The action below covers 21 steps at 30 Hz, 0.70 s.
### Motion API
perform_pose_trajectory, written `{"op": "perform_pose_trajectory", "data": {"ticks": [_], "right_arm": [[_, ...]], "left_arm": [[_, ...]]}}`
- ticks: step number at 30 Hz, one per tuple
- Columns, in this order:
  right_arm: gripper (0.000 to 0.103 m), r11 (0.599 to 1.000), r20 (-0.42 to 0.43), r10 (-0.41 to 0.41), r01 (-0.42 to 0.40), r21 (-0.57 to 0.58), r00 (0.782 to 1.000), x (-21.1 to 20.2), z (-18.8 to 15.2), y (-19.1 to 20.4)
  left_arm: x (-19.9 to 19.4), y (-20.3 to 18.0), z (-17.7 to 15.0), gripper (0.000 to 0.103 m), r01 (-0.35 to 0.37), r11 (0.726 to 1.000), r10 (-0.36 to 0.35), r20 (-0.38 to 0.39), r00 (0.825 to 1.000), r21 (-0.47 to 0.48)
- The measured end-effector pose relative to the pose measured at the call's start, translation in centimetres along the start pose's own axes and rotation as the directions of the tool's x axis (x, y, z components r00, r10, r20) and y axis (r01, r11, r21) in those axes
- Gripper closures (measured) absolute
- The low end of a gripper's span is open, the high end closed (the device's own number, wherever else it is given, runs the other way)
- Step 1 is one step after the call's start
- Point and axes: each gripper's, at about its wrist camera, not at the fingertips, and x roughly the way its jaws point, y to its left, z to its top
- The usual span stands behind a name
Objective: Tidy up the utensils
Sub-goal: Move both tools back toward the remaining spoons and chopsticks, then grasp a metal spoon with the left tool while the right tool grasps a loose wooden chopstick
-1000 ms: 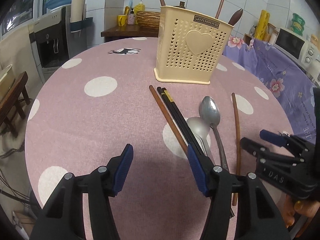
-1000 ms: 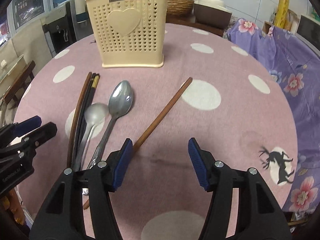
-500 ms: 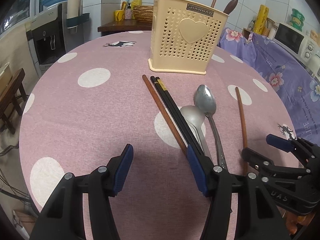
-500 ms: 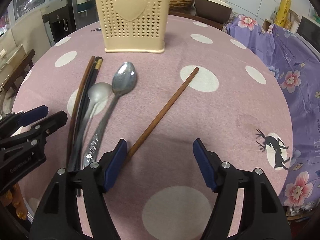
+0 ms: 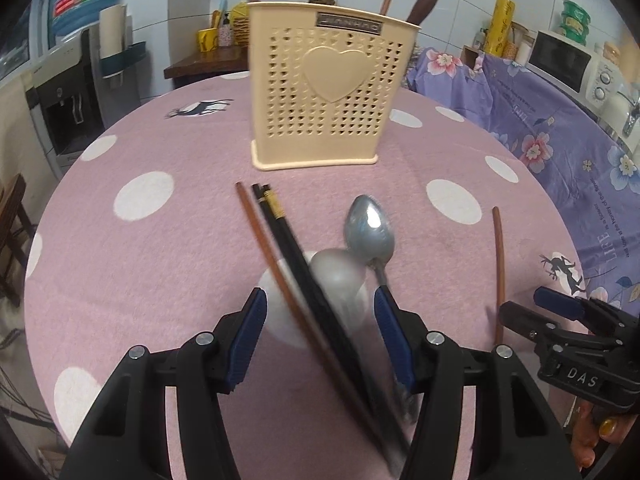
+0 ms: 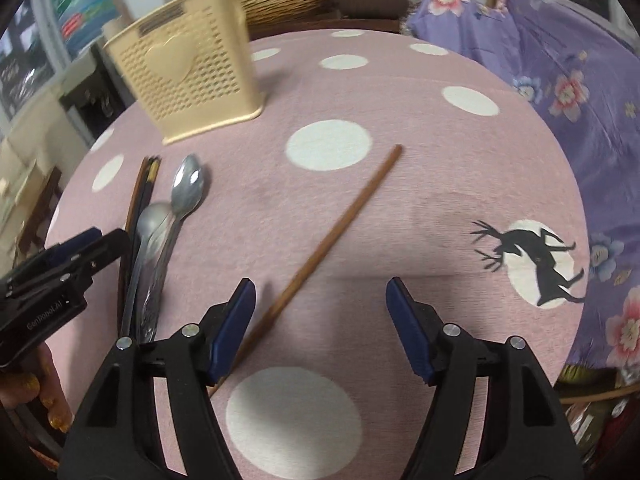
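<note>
Round table [image 5: 120,264] w/ pink cloth, white dots. Cream utensil holder [image 5: 324,100] stands upright toward the far side, heart on its front, a few wooden handles sticking out the top. In front of it, flat on the cloth: brown chopstick [image 5: 272,264] and black chopstick pair [image 5: 292,248] lying side by side, touching or nearly so, then two metal spoons [image 5: 370,228], the nearer bowl tucked against the farther one's neck. A second brown chopstick [image 6: 340,232] lies apart on the right, diagonal. Left gripper [image 5: 320,328] hangs over the near ends of the chopstick bundle and spoons w/ jaws apart; the chopsticks run between the blue pads, but the pads don't press on them. Whether the tips touch the cloth, can't tell (near part is blurred). Right gripper [image 6: 320,320] sits over the lone chopstick, jaws wide, having just been opening; the stick passes just inside the left pad, not squeezed. Each gripper shows at the edge of the other's view, w/ fingers of the person's hand behind it. Purple floral cloth [image 6: 560,60] covers something beside the table.
</note>
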Motion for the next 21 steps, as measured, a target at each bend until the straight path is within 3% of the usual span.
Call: {"op": "perform_pose_trajectory", "data": {"ticks": [4,17,19,21], "right_arm": [[0.035,0.998,0.036,-0.030,0.028,0.058,0.999,-0.6,0.3,-1.6],[0.035,0.997,0.063,-0.060,0.056,0.057,0.996,-0.8,0.3,-2.4],[0.035,0.997,0.062,-0.062,0.058,0.057,0.996,-0.8,0.3,-2.5],[0.035,0.997,0.057,-0.063,0.060,0.057,0.996,-0.6,0.4,-2.5]], "left_arm": [[1.7,-1.7,1.7,0.046,0.013,0.999,-0.012,-0.029,1.000,0.044],[6.4,-4.7,4.2,0.041,-0.044,0.994,0.055,-0.113,0.992,0.102],[6.6,-4.9,4.2,0.046,-0.051,0.994,0.062,-0.109,0.992,0.102],[6.6,-5.0,4.3,0.061,-0.063,0.992,0.074,-0.099,0.992,0.110]]}}
